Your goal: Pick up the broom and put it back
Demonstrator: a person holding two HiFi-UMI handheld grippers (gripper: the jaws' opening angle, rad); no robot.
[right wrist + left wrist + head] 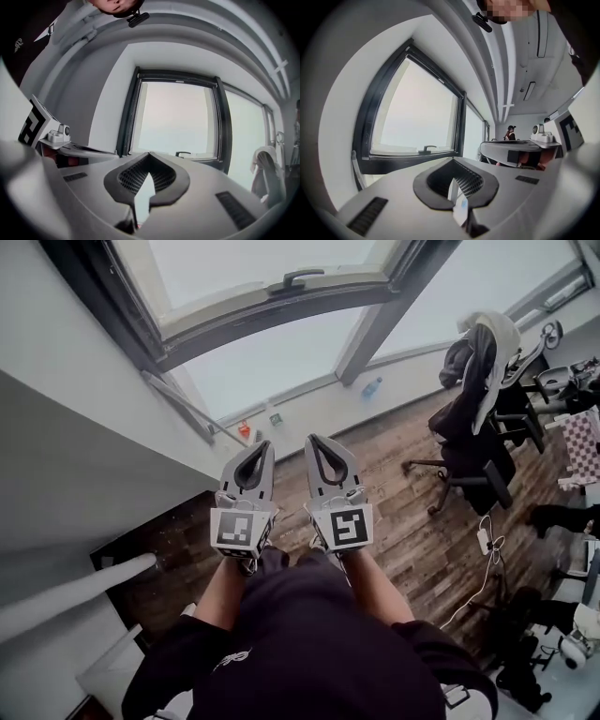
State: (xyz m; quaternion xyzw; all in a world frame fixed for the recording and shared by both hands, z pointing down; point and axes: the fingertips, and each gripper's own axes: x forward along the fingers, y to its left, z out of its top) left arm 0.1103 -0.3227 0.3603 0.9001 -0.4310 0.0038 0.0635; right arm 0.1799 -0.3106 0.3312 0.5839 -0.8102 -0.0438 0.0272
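Observation:
No broom is plainly in view. A pale grey round pole (80, 596) slants in from the left edge of the head view; I cannot tell whether it belongs to the broom. My left gripper (265, 444) and right gripper (315, 440) are held up side by side in front of my dark top, pointing toward the window (272, 352). Both have their tips pressed together and hold nothing. In the left gripper view the left gripper (453, 160) faces the window. The right gripper (149, 153) faces the same pane in its own view.
An office chair (473, 427) draped with clothes stands at the right on the wooden floor (403, 521). A blue bottle (372, 387) lies by the window's base. A power strip with cables (485, 540) lies on the floor. A person (511, 133) stands far off.

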